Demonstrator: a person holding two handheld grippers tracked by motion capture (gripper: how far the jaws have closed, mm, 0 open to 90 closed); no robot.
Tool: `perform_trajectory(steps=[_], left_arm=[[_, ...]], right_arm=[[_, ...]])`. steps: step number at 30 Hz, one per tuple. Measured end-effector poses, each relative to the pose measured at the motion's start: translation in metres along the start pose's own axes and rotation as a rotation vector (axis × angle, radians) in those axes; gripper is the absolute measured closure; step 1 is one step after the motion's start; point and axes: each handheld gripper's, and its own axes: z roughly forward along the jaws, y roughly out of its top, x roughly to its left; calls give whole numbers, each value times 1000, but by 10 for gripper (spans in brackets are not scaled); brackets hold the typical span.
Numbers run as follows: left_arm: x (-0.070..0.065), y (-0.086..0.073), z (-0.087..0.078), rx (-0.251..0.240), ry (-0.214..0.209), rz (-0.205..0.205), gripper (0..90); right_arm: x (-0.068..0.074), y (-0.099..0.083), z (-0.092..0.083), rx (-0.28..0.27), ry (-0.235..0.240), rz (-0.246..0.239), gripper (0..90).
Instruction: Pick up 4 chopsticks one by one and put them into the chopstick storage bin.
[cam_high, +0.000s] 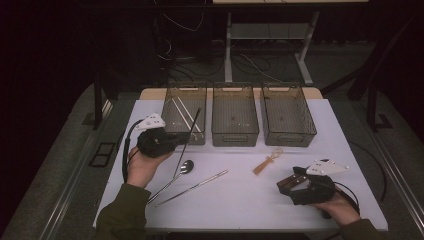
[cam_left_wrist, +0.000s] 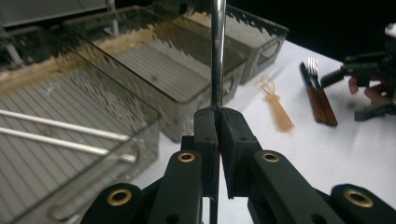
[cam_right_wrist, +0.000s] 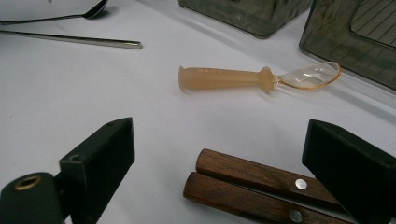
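My left gripper (cam_high: 185, 136) (cam_left_wrist: 218, 116) is shut on a thin metal chopstick (cam_high: 192, 125) (cam_left_wrist: 217, 51). It holds the stick lifted and slanted by the front of the left bin (cam_high: 172, 102). Two more chopsticks (cam_high: 184, 114) (cam_left_wrist: 60, 133) lie inside that bin. My right gripper (cam_high: 287, 184) (cam_right_wrist: 219, 140) rests low at the table's right front with its jaws open. The wooden handles of a knife and fork (cam_high: 295, 179) (cam_right_wrist: 247, 184) (cam_left_wrist: 320, 95) lie between the jaws, and neither pad touches them. An amber plastic spoon (cam_high: 267, 161) (cam_right_wrist: 243, 78) (cam_left_wrist: 276, 106) lies on the white table ahead of them.
Three smoky clear bins stand in a row at the back; the middle bin (cam_high: 235, 127) and the right bin (cam_high: 287, 135) hold nothing I can make out. A metal spoon (cam_high: 186, 167) (cam_right_wrist: 91, 10) and another metal chopstick (cam_high: 195, 186) (cam_right_wrist: 70, 39) lie on the table at front left.
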Motion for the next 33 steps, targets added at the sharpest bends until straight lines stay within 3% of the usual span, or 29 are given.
perform_trajectory(steps=[10,23,27,33], left_arm=[[23,37,1,-53,45,7,852],[70,81,14,-112,125,1,852],[87,83,19,-124,165,-20,852],[107,71,29,-87,218,-44,852]], right_arm=[[0,0,0,-7,-3,3,95],[0,0,-1,-11,0,8,95],[-1,0,-1,-13,3,8,95],[-1,0,-1,-15,5,9,95]])
